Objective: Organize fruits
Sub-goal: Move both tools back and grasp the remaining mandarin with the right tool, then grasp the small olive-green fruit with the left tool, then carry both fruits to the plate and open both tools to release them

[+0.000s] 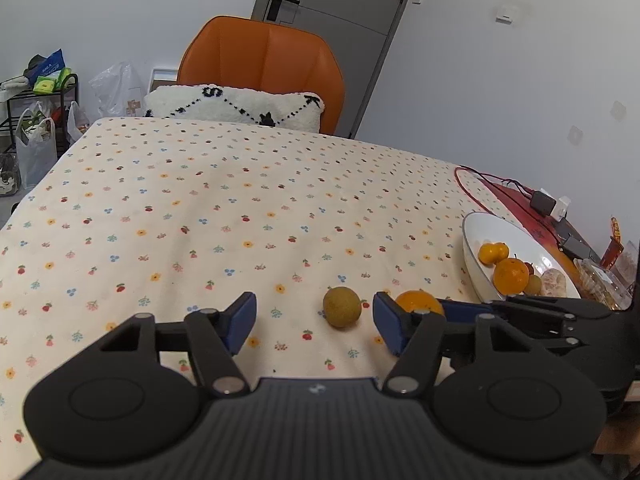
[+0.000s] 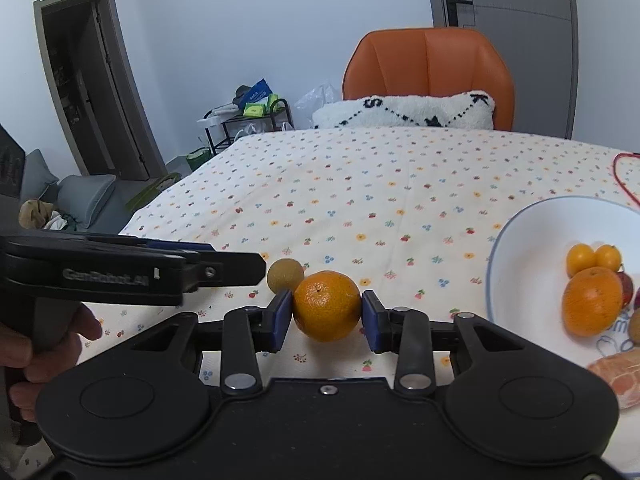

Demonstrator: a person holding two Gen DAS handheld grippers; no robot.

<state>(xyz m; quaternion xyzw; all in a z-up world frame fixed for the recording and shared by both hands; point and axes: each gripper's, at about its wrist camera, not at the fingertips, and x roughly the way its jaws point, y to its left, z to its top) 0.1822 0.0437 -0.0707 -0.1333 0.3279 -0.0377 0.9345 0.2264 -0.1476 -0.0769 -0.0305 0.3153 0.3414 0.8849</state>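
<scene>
Right gripper (image 2: 326,314) is set astride orange (image 2: 327,306), pads touching.
Grasp unconfirmed; left gripper (image 1: 316,322) is held spread, presumably for green fruit (image 1: 342,307).

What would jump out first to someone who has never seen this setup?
Probably the orange framed between the blue pads of the right gripper, low on the flowery tablecloth. Just behind it sits a small brownish-green fruit, in front of the open left gripper. To the right, a white bowl already holds several fruits.

Had black left tongs (image 1: 315,322) and right tongs (image 2: 326,314), blue pads (image 2: 280,316), round silver screws (image 2: 240,381), ridged backs, and white lettering.
</scene>
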